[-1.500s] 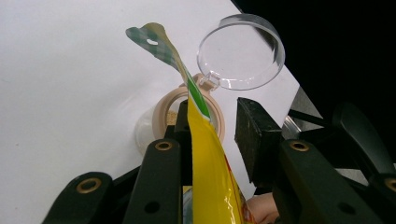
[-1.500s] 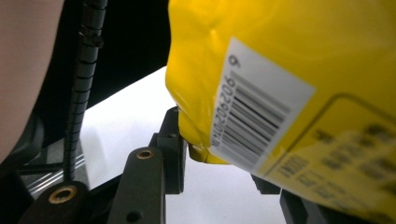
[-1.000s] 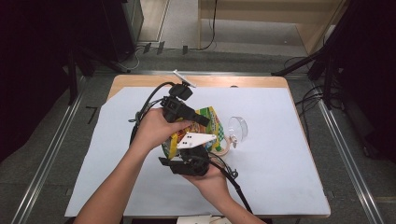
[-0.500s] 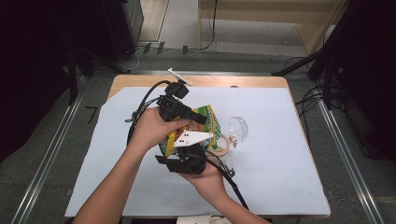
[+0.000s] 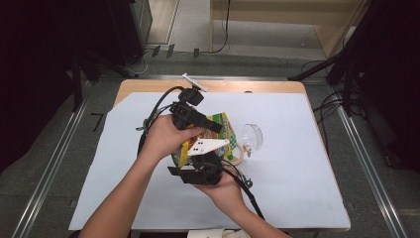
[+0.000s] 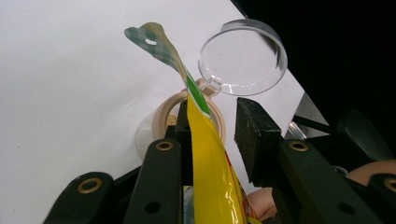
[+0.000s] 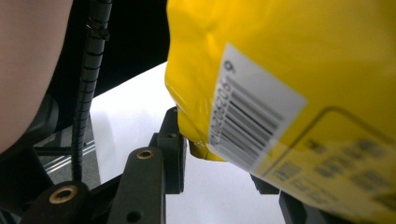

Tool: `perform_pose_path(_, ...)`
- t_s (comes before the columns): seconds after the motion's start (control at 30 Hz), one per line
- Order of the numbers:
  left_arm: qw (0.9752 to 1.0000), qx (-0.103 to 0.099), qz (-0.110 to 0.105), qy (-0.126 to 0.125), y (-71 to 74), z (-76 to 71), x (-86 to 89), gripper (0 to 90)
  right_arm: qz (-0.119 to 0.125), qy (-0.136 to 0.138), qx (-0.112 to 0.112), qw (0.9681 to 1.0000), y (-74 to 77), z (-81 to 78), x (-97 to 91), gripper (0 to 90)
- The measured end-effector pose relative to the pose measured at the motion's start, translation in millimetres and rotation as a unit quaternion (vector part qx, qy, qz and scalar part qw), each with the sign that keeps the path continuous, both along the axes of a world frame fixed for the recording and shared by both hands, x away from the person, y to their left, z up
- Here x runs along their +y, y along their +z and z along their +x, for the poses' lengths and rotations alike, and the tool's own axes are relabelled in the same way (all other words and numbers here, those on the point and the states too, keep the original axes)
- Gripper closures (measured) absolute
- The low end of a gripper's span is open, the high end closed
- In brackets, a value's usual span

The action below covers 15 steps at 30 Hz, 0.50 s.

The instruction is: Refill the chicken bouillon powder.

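A yellow snack bag (image 5: pixel 224 125) with a green top seam is held up over the middle of the table between both hands. My left gripper (image 5: pixel 214 127) lies over it from the left. In the left gripper view the bag (image 6: pixel 210 177) runs between the jaws of this gripper (image 6: pixel 212 126), leaning on one jaw with a gap to the other pad. My right gripper (image 5: pixel 205 159) comes from below. Its jaws (image 7: pixel 219 161) close on the bag's barcode corner (image 7: pixel 289 70). Beyond the bag a tan-rimmed jar (image 6: pixel 164 106) stands with its clear lid (image 6: pixel 243 58) swung open.
A white sheet (image 5: pixel 307 173) covers the wooden table (image 5: pixel 148 85). The jar (image 5: pixel 239 151) and its lid (image 5: pixel 253 135) stand just right of the bag. A small white stick (image 5: pixel 194 82) lies at the back edge. Black cables trail from both grippers.
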<state>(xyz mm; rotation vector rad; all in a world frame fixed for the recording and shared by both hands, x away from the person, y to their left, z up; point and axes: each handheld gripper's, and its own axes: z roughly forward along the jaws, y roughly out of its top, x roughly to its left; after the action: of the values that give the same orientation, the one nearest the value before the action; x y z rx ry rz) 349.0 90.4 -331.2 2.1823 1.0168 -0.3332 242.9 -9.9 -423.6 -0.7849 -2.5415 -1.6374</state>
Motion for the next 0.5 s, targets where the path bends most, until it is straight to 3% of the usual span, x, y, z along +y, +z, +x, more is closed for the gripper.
perform_pose_path(0.5, 0.9998, 0.018, -0.006, 0.0, -1.4, 4.0, 3.7, 71.4, 0.0, -0.001, 0.0, 1.0, 1.4, -2.1, 2.2, 64.3)
